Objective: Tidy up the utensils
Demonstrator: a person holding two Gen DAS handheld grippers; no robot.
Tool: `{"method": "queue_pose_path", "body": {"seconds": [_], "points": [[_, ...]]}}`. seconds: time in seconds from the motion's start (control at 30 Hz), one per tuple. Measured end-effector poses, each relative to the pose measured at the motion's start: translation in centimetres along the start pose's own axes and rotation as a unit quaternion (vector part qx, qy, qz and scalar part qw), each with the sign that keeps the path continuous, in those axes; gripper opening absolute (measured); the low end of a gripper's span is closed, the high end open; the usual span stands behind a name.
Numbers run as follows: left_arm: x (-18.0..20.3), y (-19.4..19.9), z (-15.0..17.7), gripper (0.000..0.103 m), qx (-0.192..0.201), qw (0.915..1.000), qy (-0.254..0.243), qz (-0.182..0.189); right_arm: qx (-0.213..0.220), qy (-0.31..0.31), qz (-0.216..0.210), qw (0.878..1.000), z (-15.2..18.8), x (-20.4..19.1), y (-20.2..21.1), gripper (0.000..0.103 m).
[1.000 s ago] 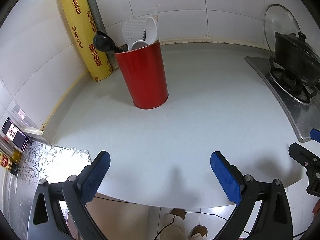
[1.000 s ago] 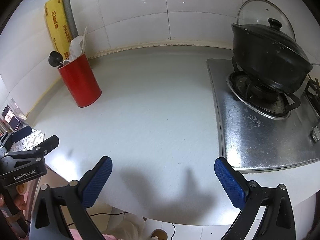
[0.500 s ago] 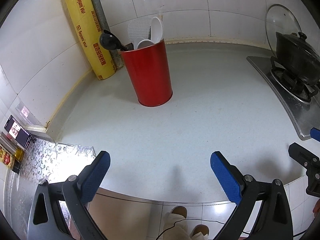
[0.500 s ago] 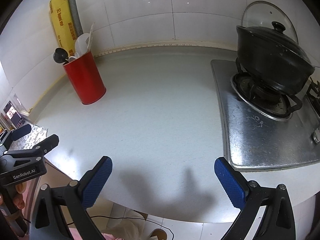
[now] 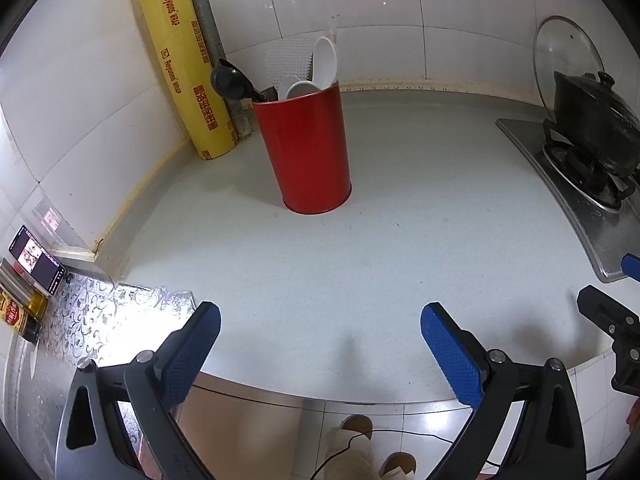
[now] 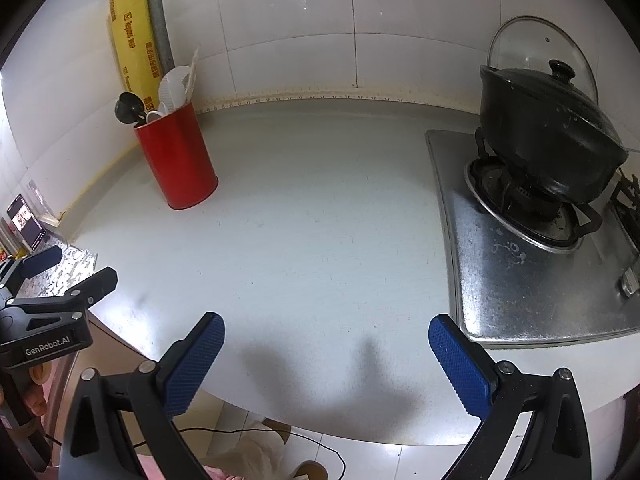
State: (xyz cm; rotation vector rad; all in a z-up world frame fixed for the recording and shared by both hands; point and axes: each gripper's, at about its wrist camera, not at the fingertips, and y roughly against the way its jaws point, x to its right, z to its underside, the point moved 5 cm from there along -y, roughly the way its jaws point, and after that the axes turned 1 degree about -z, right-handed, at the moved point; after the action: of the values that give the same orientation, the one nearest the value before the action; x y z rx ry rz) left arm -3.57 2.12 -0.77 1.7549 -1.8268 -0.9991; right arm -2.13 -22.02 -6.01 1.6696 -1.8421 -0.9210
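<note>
Both claws wide apart with nothing between the pads: left gripper (image 5: 320, 336) and right gripper (image 6: 326, 344), over the near edge of the pale counter (image 5: 360, 264). Red holder (image 5: 306, 148) upright near the back corner, stuffed with a black ladle (image 5: 230, 80), white spoons (image 5: 324, 64) and a white mesh skimmer (image 5: 286, 56). Beside it, against the wall, a yellow wrap roll (image 5: 180, 64). Black pot (image 6: 548, 136) on the stove (image 6: 532, 280) at right.

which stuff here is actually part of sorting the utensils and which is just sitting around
Part of the job:
red holder
black ladle
white spoons
white slotted spatula

Just lying about:
yellow wrap roll
black pot
glass lid
stove
phone
bottles
</note>
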Motion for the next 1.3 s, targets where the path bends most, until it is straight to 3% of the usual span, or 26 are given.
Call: {"method": "queue_pose_path", "body": {"seconds": [1.3], "points": [[1.0, 0.5, -0.2, 0.100, 0.015, 0.9999, -0.003, -0.007, -0.005, -0.006, 0.004, 1.000, 0.4, 0.5, 0.0, 0.103]]}}
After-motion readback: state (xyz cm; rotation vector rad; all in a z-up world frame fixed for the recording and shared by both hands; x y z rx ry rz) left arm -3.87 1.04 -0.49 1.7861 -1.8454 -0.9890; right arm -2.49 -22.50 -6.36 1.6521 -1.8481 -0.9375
